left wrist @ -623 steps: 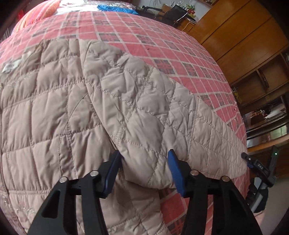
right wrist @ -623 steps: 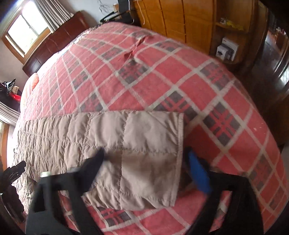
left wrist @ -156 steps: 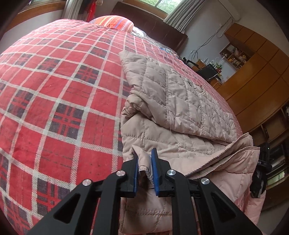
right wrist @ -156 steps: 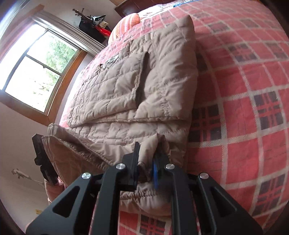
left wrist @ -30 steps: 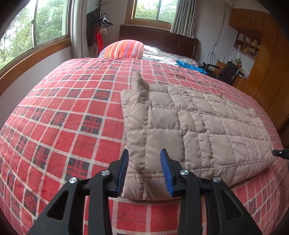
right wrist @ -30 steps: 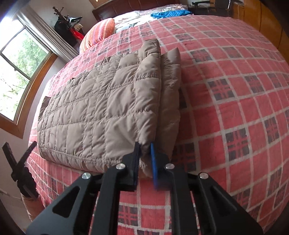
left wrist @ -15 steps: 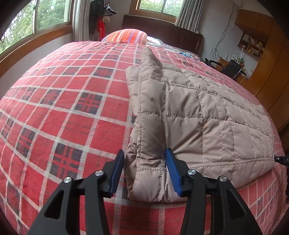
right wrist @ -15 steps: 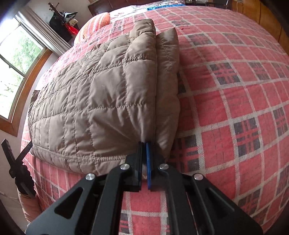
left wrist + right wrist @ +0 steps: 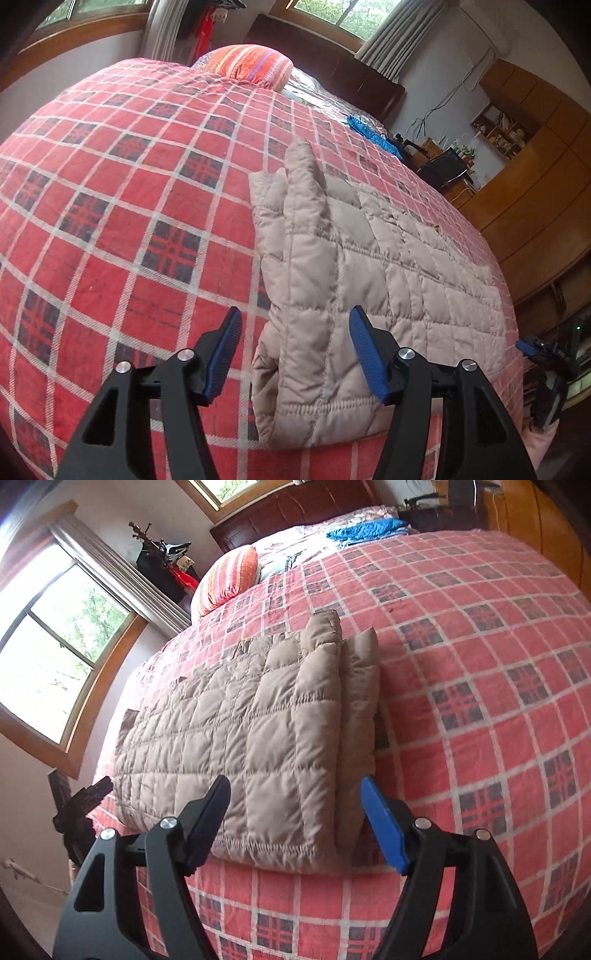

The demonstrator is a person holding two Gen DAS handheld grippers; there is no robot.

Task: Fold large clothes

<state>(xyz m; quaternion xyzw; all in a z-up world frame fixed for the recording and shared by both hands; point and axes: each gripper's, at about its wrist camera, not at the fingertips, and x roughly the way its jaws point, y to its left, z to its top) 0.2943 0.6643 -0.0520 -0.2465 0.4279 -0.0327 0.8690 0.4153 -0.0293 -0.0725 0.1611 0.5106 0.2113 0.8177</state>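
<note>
— Looking down my left gripper point(image 9: 295, 349) now: fingers point(image 9: 225, 345) spread wide, nothing between the pads. The folded quilted jacket point(image 9: 369, 266) lies flat on the red plaid bedspread point(image 9: 122, 221), and its near left corner sits just ahead of the gap, between the two blue pads but not touched by either.

— And the right side?

— My right gripper point(image 9: 295, 821) is spread just as wide, holding nothing. From there the jacket point(image 9: 240, 731) fills the middle; its near right corner, with the stacked folded layers showing along the edge, lies in front of the fingers point(image 9: 384, 827), the blue pad just beside that edge. I can't tell if it brushes the fabric.

— Anything else on the bed?

— A striped pillow point(image 9: 247, 66) and a blue cloth point(image 9: 369, 530) far up by the headboard, well apart from the jacket.
</note>
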